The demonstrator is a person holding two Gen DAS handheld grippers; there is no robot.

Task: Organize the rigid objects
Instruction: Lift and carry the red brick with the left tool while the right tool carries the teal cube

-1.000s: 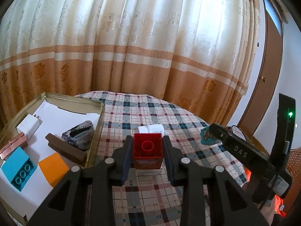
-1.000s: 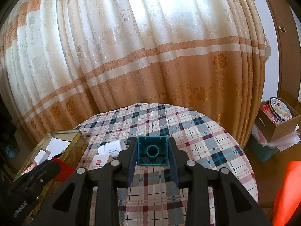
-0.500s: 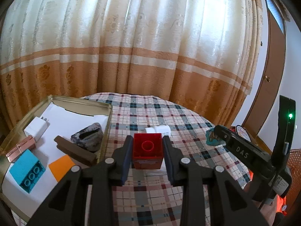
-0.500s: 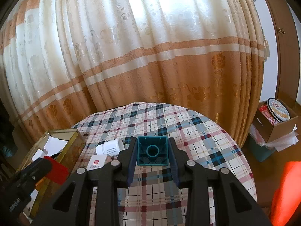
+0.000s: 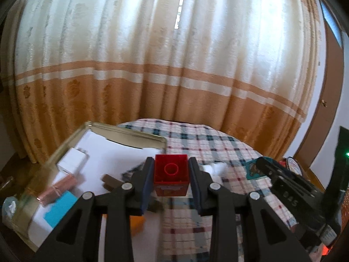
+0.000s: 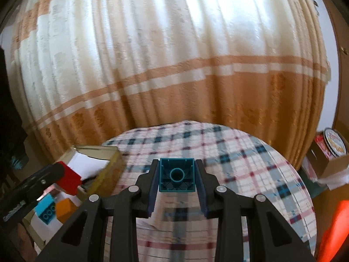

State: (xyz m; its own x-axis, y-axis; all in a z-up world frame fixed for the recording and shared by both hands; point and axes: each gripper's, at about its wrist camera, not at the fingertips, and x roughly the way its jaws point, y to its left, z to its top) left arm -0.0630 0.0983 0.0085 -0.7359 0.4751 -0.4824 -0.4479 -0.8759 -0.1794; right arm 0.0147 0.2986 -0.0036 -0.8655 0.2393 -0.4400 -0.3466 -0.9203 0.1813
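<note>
Both wrist views look forward and slightly down over the table (image 6: 250,163), curtain (image 5: 174,65) at twelve; both catch the tin (image 5: 130,132), nearer in the left one.

Daylight is glowing through a cream curtain (image 5: 174,50) that is filling the upper frame, its orange lower band (image 6: 196,96) hanging behind a round table (image 6: 250,170) wearing a plaid cloth. A brown wooden door (image 5: 327,100) is standing at the right edge beside a pale wall (image 5: 333,135). A cardboard box (image 6: 331,166) is sitting at lower right.
</note>
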